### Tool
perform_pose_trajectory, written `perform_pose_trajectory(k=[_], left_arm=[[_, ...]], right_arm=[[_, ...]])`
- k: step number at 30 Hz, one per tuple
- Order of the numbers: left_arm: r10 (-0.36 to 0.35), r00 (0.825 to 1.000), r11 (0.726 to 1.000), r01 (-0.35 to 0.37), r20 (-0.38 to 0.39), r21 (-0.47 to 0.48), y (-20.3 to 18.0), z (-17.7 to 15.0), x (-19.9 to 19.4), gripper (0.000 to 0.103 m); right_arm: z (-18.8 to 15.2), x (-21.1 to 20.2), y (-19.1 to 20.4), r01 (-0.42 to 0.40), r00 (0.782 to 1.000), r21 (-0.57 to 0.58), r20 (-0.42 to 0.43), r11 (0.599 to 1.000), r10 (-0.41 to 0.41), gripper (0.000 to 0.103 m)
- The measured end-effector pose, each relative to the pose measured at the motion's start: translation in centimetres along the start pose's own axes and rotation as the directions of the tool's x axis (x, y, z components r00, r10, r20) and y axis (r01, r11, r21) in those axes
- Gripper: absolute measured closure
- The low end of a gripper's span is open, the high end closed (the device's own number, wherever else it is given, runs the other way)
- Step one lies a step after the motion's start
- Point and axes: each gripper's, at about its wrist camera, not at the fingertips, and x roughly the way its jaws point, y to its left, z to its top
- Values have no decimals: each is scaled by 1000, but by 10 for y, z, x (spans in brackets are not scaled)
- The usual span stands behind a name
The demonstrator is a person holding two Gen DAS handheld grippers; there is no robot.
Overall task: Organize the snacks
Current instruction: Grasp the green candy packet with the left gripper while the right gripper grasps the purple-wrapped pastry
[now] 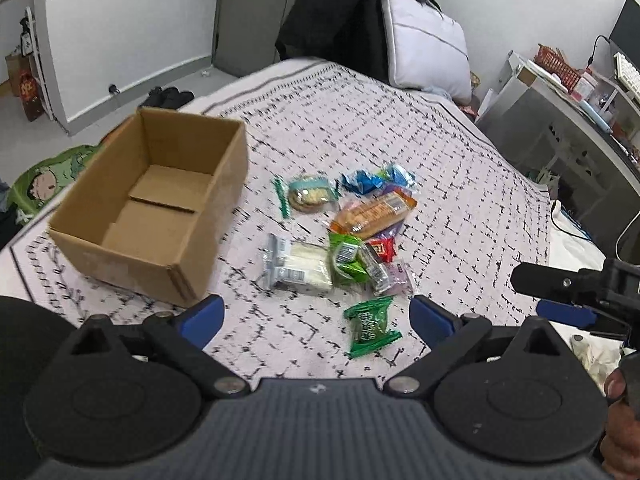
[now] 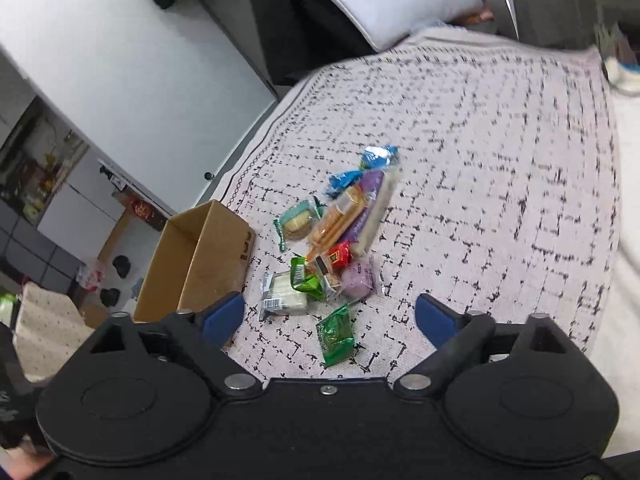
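Both the left tool (image 1: pixel 316 316) and the right tool (image 2: pixel 328 316) stand apart, empty, above the bed (image 1: pixel 460 184). The snacks (image 1: pixel 352 232) lie heaped just beside the open cardboard box (image 1: pixel 160 204), which appears empty. One green packet (image 1: pixel 370 326) lies apart, nearest the tools.

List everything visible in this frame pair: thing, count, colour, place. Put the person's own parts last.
cardboard box: one, brown, open and empty, on the bed left of the snacks
snack pile: roughly ten wrapped packets, mixed blue, orange, red, purple, white and green, mid-bed
green packet: one, lying apart, nearest the grippers
bedspread: one, white with black dashes, under everything
pillow: one, white, at the bed's far end
dark clothing: a heap, beside the pillow
desk: one, white, cluttered, right of the bed
left gripper: black with blue pads, jaws open, nothing between them
right gripper: same build, jaws open, over the green packet
hand: one, at the left view's right edge
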Motion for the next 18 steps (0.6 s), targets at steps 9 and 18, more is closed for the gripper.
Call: perform_pose_trajectory(k=[9,18], left_arm=[[-20,995,999,17,-98,-31,-11,0,51,15],[-39,976,997,25,-212,-68,-29,-3,104,33]], right_arm=[[14,38,-30,-27,996,96,-80,995,35,35],[22,75,-47,-62,987,179,-136,982,87,60]])
